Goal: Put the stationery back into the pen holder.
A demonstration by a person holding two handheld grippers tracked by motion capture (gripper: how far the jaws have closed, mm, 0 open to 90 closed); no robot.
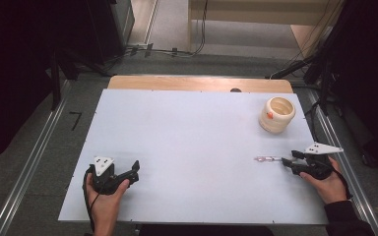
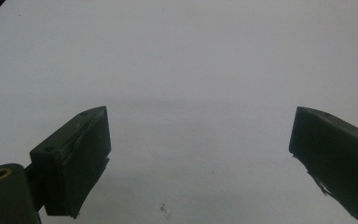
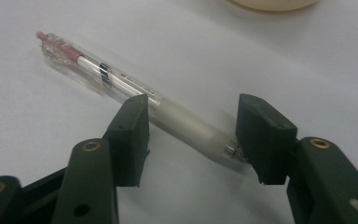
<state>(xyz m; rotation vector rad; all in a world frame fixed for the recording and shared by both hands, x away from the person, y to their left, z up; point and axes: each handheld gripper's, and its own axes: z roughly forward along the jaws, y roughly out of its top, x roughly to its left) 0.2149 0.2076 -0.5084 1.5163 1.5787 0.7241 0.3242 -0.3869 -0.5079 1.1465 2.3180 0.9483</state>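
Pen: we see a clear barrel, pink inner tube and frosted grip, lying on the white worktop at lower right. Our right claw straddles its grip, jaws spread. A cream ribbed cup stands above. Left claw gapes wide, lower left.

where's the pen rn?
In the high view the pen lies on the table's right side, below the cream cup, its grip end between the right gripper's open fingers.
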